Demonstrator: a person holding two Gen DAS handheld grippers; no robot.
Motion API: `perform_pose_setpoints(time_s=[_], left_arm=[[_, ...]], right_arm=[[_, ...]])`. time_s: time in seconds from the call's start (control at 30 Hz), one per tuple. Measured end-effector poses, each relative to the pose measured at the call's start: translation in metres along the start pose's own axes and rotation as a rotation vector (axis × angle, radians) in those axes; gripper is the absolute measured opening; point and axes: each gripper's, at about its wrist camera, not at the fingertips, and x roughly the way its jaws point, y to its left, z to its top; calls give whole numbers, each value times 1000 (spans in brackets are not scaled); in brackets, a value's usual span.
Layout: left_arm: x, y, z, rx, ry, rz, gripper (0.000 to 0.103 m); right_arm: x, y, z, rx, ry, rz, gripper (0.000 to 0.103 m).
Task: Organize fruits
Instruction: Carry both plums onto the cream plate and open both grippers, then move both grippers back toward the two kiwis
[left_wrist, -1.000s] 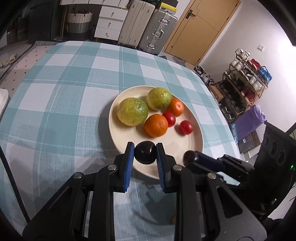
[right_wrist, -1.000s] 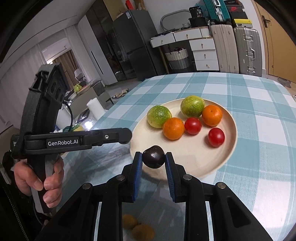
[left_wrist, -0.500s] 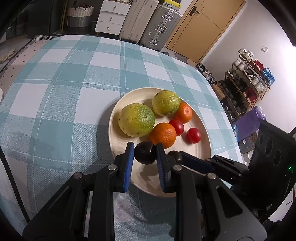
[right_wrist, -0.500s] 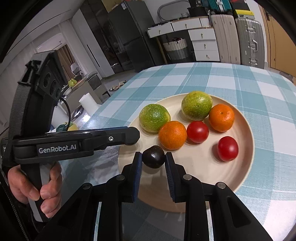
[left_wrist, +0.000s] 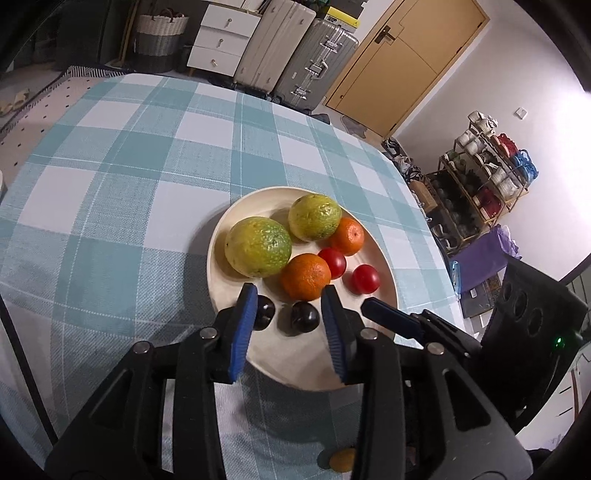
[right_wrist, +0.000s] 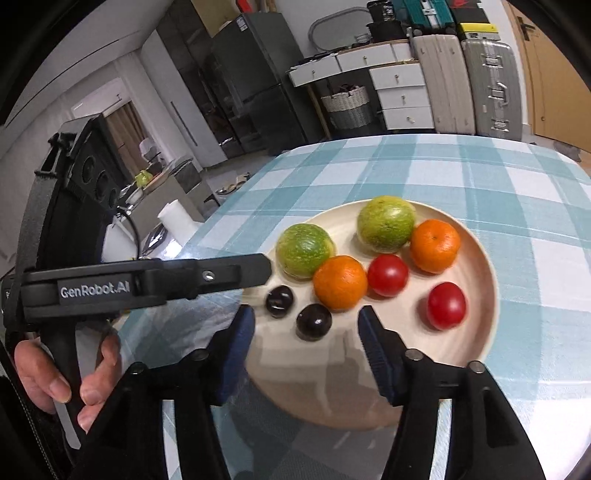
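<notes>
Both of my claws are over the near edge of the plate (left_wrist: 221, 236) on the table (left_wrist: 110, 184), and both are opening up with nothing gripped. The two dark plums are down on the plate side by side. In the left wrist view, the left claw (left_wrist: 288, 325) has one plum (left_wrist: 305, 316) sitting loose in the gap between its pads, and the other plum (left_wrist: 264, 311) is right up against the left pad, partly hidden behind it. In the right wrist view, the right claw (right_wrist: 306, 343) is wider, and the plum just ahead of it (right_wrist: 314, 321) is clear of both pads, with its neighbour (right_wrist: 279, 301) a bit further off toward the left claw's finger. The plums are round, so there's no long axis to worry about. My guess is next comes backing straight out toward me so no pad nudges them, then going for the small yellow fruit (left_wrist: 341, 459) off the plate under the left claw.
</notes>
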Motion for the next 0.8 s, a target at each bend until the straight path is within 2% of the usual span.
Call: perform_pose_setpoints(time_s=[0.2, 0.3, 0.33, 0.43, 0.5, 0.6, 0.7, 0.8], left_arm=[[-13, -3, -13, 3, -6, 27, 43], [-21, -8, -23, 26, -20, 51, 43], [-23, -10, -27, 31, -21, 60, 44], [-28, -15, -36, 46, -27, 87, 52], [-32, -20, -42, 56, -35, 123, 65], [-39, -28, -52, 92, -64, 193, 68], [-44, -34, -58, 106, -73, 210, 76], [-48, -39, -63, 117, -77, 219, 80]], right_arm=[[-20, -3, -10, 7, -24, -23, 66], [-29, -4, -14, 14, -42, -41, 83], [-38, -6, -17, 21, -67, -56, 84], [-46, -7, -20, 26, -82, -63, 85], [-52, -9, -23, 34, -93, -78, 86], [-61, -9, -27, 42, -108, -86, 86], [-71, -8, -31, 36, -124, -99, 88], [-80, -8, -37, 39, -136, -113, 89]])
